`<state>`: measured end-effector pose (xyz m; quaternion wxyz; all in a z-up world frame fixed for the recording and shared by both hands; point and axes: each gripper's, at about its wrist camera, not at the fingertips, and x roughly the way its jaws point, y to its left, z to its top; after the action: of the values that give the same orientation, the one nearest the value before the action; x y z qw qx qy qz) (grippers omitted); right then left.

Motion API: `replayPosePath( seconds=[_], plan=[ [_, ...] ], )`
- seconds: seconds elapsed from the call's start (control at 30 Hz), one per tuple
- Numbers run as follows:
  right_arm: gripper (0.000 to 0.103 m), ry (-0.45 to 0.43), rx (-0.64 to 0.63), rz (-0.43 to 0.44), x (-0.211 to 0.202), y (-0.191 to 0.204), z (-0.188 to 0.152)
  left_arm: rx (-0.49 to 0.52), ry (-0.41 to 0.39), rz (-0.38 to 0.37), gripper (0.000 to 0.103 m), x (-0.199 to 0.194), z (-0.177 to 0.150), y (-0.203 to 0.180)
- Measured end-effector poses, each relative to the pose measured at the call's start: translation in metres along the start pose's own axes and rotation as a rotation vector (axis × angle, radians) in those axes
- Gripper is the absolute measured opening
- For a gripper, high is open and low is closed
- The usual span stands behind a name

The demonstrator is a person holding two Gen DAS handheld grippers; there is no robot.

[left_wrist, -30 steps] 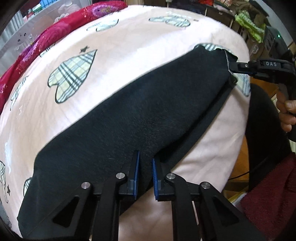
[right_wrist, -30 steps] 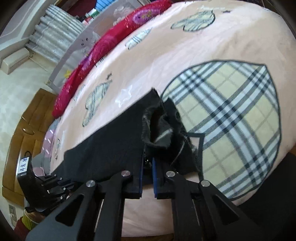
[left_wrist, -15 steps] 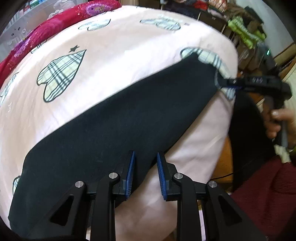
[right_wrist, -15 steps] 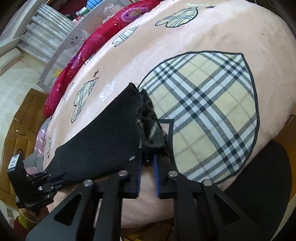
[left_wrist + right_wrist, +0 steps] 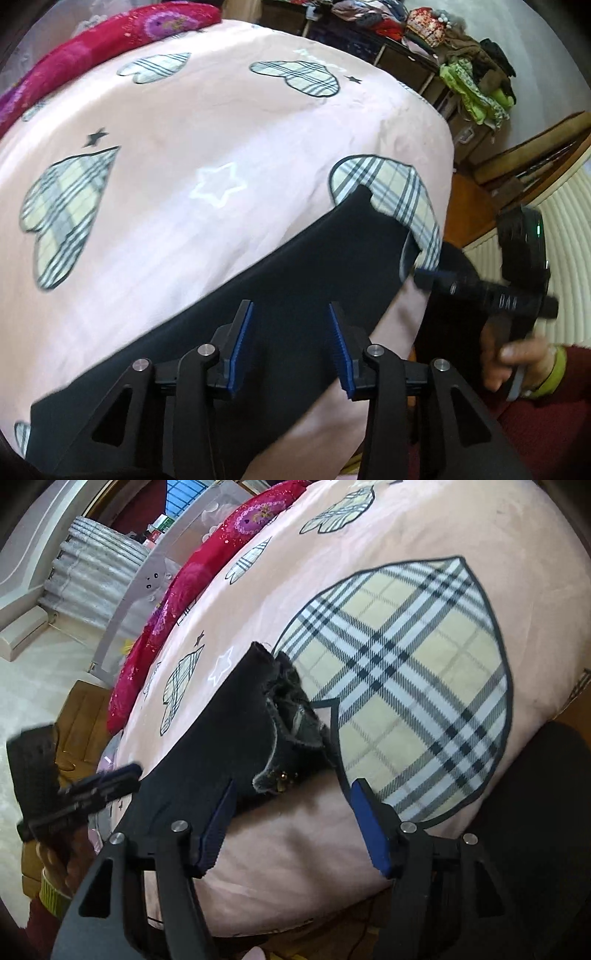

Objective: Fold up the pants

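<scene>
Black pants [image 5: 258, 295] lie as a long folded band along the near edge of the pink bed [image 5: 221, 122]. My left gripper [image 5: 291, 343] is open just above the band's middle, holding nothing. In the right wrist view the pants' ruffled end [image 5: 273, 731] rests beside a large plaid heart [image 5: 406, 686]. My right gripper [image 5: 295, 827] is open and empty, just in front of that end. The right gripper also shows in the left wrist view [image 5: 432, 275], at the pants' far end. The left gripper shows at the left of the right wrist view [image 5: 125, 771].
A red sequined pillow [image 5: 92, 48] lies along the bed's far side. Shelves with piled clothes [image 5: 461, 66] stand beyond the bed's far corner. A wooden bed frame [image 5: 74, 716] and a white rail [image 5: 155, 576] are at the left in the right wrist view.
Both grippers have opened and let go of the pants. The pants now lie flat on the bed, and both grippers have drawn back a little.
</scene>
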<state>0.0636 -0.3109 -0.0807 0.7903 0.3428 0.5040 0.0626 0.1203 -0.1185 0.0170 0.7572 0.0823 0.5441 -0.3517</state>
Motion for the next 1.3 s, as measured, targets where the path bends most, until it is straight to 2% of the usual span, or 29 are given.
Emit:
replayPosePath(
  seconds=[0.13,0.23,0.53,0.7,0.83,0.9,0.97,1.13,1.3],
  plan=[
    [0.065,-0.030,0.013,0.049,0.003,-0.001,-0.002,0.018,0.057,-0.063,0.049,0.031,0.033,-0.008],
    [0.065,-0.032,0.032,0.057,0.011,-0.001,0.001,0.042,0.110,-0.088,0.050,0.054,0.049,-0.015],
    [0.064,-0.077,0.049,0.136,0.012,-0.013,-0.005,0.089,0.197,-0.098,0.050,0.106,0.075,-0.030],
    [0.049,-0.085,0.032,0.155,0.015,-0.015,-0.005,0.114,0.225,-0.101,0.052,0.121,0.083,-0.037],
    [0.041,-0.081,0.017,0.164,0.020,-0.013,-0.003,0.122,0.225,-0.111,0.052,0.129,0.086,-0.042],
    [0.032,-0.085,0.001,0.166,0.023,-0.010,-0.002,0.135,0.218,-0.107,0.046,0.131,0.085,-0.045],
    [0.024,-0.075,-0.007,0.170,0.027,-0.009,-0.001,0.131,0.209,-0.123,0.031,0.129,0.085,-0.044],
    [0.020,-0.078,-0.015,0.179,0.023,-0.007,0.000,0.103,0.160,-0.152,0.011,0.116,0.083,-0.038],
    [0.017,-0.095,-0.033,0.225,0.016,0.002,0.004,0.090,0.086,-0.174,0.009,0.086,0.078,-0.036]
  ],
)
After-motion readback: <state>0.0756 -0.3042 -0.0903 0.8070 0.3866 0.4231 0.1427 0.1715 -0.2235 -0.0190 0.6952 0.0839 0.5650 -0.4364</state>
